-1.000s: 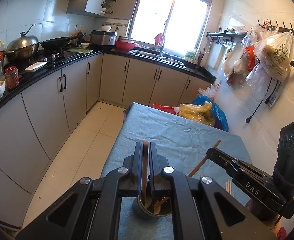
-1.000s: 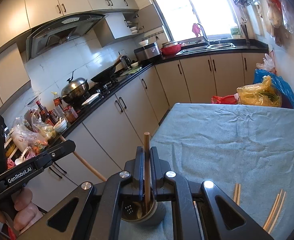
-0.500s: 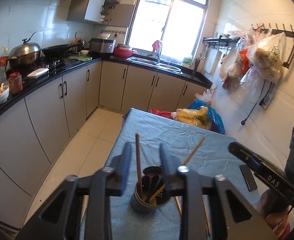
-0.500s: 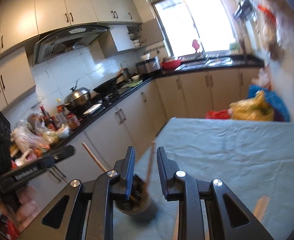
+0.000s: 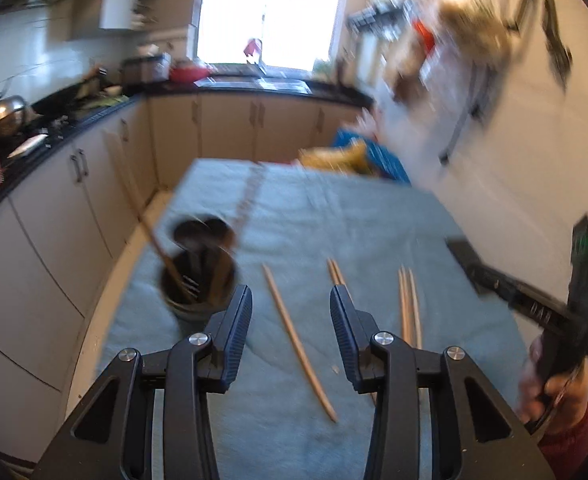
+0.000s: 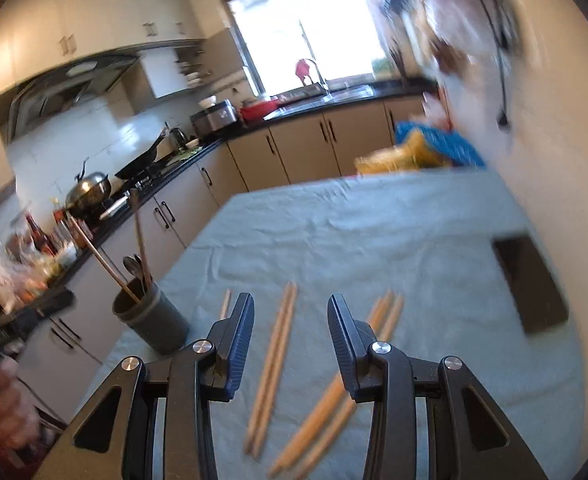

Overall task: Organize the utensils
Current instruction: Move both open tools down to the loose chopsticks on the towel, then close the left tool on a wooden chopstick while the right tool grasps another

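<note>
Ahead of right gripper [image 6: 289, 340], jaws just opened, empty: chopsticks [image 6: 273, 364] loose on cloth [image 6: 374, 232]. Left gripper [image 5: 291, 332] likewise parted, empty. Holder [image 6: 149, 320] left. Sticks light, stiff, smooth; pinch mid-length.

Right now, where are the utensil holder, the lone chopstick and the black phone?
utensil holder [image 6: 155, 330]: right wrist view, dark outer wall.
lone chopstick [image 5: 294, 338]: left wrist view, middle of its shaft.
black phone [image 6: 530, 282]: right wrist view, screen centre.

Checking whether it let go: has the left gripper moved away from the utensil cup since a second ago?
Yes. The left gripper has drawn off to the right of the cup, jaws just opened and empty, now over a loose chopstick.
</note>
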Motion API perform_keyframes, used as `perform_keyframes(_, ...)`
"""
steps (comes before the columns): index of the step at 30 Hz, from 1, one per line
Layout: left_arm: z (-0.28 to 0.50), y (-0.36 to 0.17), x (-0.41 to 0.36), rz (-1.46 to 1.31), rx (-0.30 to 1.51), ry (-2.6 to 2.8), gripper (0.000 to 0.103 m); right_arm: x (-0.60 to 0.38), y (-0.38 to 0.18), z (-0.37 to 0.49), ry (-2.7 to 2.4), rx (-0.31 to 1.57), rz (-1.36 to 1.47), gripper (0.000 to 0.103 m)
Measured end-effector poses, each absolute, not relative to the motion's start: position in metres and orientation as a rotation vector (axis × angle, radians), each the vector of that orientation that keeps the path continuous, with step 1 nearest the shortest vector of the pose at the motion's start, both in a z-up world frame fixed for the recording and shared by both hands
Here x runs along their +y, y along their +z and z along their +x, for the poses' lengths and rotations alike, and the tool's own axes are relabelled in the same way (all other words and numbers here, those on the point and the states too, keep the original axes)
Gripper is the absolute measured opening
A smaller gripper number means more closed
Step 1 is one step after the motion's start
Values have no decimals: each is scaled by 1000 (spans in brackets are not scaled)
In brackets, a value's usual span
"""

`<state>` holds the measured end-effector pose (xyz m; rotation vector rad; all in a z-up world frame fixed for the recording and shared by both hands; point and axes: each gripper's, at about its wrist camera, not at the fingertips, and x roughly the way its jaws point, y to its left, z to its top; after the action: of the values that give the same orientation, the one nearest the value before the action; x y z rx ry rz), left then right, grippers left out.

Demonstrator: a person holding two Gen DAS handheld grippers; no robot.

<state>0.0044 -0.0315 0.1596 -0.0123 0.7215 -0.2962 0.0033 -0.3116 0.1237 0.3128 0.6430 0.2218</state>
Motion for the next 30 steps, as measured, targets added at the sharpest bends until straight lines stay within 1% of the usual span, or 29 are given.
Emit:
perform_keyframes(5, 17, 121, -82, 50, 863, -320, 39, -353, 94, -4, 131, 715, 343, 41)
perform_keyframes(7, 30, 105, -98, 60, 935, -309, 39, -364, 85, -5, 128, 736, 368, 39)
perform_keyframes(8, 37, 99, -105, 57, 963, -313, 39, -367, 82, -6, 127, 746, 372, 33)
perform_keyframes(9, 44, 94, -110, 60, 986, -303, 39, -369, 79, -5, 133, 761, 377, 23)
perform_keyframes(10, 52, 89, -116, 70, 1009, -279, 39, -372, 76, -5, 155, 771, 397, 21)
perform_keyframes(14, 92, 71, -137, 74, 1089, -231, 39, -386, 72, -9, 142, 764, 422, 20)
perform_keyframes(15, 101, 69, -140, 67, 1104, -235, 37, -388, 71, -9, 132, 768, 428, 20)
perform_keyframes(16, 112, 65, -145, 70, 1118, -228, 33, -388, 70, -10, 123, 775, 431, 20)
perform_keyframes(17, 123, 62, -149, 78, 1130, -200, 30, -390, 69, -10, 121, 782, 432, 20)
perform_keyframes(20, 150, 55, -151, 61, 1165, -180, 26, -397, 65, -12, 114, 793, 455, 20)
perform_keyframes(30, 197, 36, -163, 49, 1214, -140, 25, -410, 59, -12, 120, 798, 482, 20)
